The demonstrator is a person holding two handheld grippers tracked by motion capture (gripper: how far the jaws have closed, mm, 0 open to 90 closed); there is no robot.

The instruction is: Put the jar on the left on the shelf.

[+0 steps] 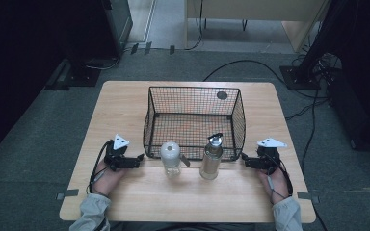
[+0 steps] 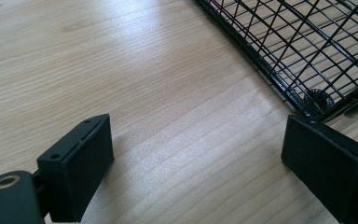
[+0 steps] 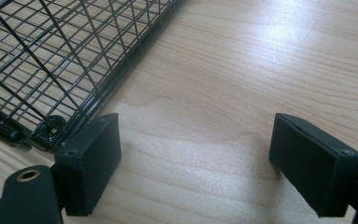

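- The two bottles are standing upright on the table (image 1: 125,96), just in front of the wire basket (image 1: 195,89): a clear round-capped bottle (image 1: 170,158) on the left, a tan pump bottle (image 1: 211,159) on the right.
- The left gripper (image 1: 137,161) is resting on the table beside the clear bottle, jaws spread wide with nothing between them.
- The right gripper (image 1: 246,160) is sitting by the pump bottle, likewise wide and empty.
- Judging the next move: each gripper should be closing squarely on a bottle's body, low, keeping it upright while lifting over the basket rim.
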